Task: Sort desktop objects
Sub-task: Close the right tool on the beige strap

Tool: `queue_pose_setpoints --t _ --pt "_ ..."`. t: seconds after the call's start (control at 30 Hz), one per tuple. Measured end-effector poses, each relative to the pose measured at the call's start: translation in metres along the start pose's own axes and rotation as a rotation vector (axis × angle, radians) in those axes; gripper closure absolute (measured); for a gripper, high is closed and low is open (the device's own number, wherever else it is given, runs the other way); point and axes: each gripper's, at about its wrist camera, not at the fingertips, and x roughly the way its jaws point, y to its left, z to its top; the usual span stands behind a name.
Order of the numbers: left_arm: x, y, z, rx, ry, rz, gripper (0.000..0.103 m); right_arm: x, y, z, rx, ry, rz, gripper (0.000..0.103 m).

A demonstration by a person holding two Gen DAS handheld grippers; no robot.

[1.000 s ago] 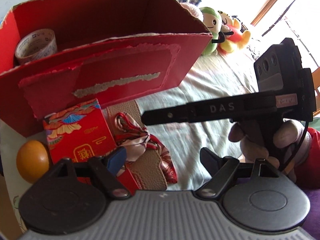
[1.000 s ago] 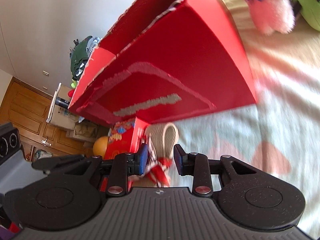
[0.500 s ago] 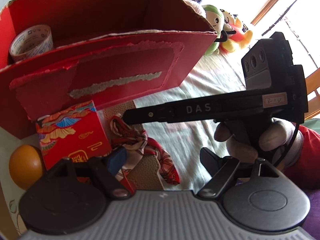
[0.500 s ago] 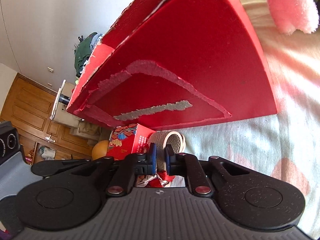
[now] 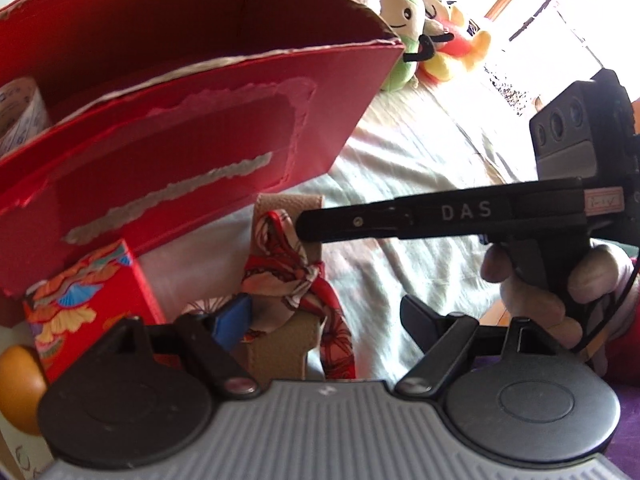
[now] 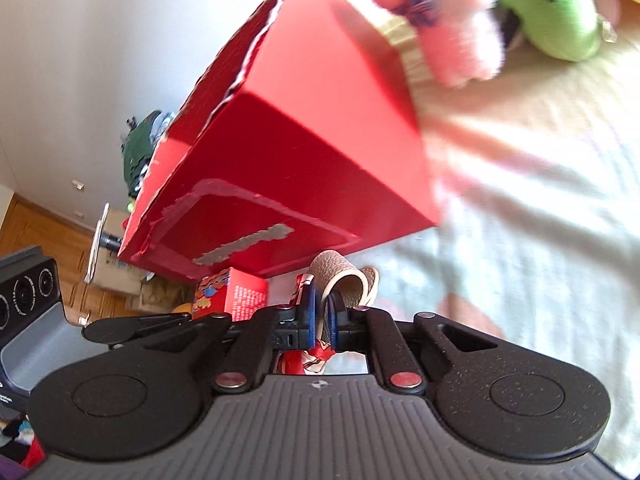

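A beige leather strap [image 5: 280, 202] with a red patterned scarf [image 5: 280, 272] knotted on it hangs lifted in front of the big red cardboard box [image 5: 180, 140]. My right gripper [image 5: 304, 226] reaches in from the right and is shut on the strap near the knot. In the right wrist view the strap's loop [image 6: 345, 276] curls just beyond the closed right gripper [image 6: 320, 314], and the scarf [image 6: 316, 358] dangles below. My left gripper [image 5: 324, 316] is open, low, just in front of the hanging strap, touching nothing.
A tape roll [image 5: 20, 112] sits inside the red box at the left. A small patterned red box [image 5: 92, 312] and an orange [image 5: 16, 388] lie left of the strap. Plush toys [image 5: 404, 12] sit behind the box. Pale cloth [image 5: 420, 152] covers the surface on the right.
My right gripper closed on the strap by the scarf knot and raised it off the cloth, so it now hangs upright. The left gripper stayed open.
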Motion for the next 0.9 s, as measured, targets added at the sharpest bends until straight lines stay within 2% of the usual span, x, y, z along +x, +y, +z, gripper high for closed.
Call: queue_pose_setpoints --t 0.3,0.4,0.47,0.5,0.57,0.63,0.7,0.8,0.9 --pt "0.019 -0.02 0.013 0.098 0.015 0.025 0.022 -0.01 -0.01 0.002 0.056 -0.065 -0.036 0.096" --pt "0.019 -0.022 0.014 0.105 0.009 0.024 0.031 -0.015 -0.014 0.002 0.066 -0.078 -0.046 0.096" --pt "0.02 -0.021 0.017 0.102 0.008 0.028 0.045 -0.02 -0.015 0.003 0.066 -0.087 -0.047 0.097" --pt "0.021 -0.02 0.018 0.098 0.012 0.029 0.047 -0.023 -0.016 0.003 0.066 -0.091 -0.045 0.097" --pt "0.024 -0.015 0.02 0.079 0.021 0.027 0.046 -0.028 -0.017 0.004 0.063 -0.101 -0.05 0.097" --pt "0.028 -0.015 0.02 0.08 0.026 0.03 0.038 -0.031 -0.018 0.004 0.061 -0.107 -0.057 0.097" --pt "0.032 -0.019 0.019 0.096 0.031 0.036 0.038 -0.033 -0.02 0.004 0.06 -0.111 -0.061 0.097" --pt "0.038 -0.025 0.017 0.102 0.045 0.023 0.042 -0.034 -0.019 0.003 0.047 -0.11 -0.064 0.097" --pt "0.038 -0.031 0.017 0.12 0.039 0.043 0.049 -0.038 -0.019 0.003 0.035 -0.119 -0.072 0.097"
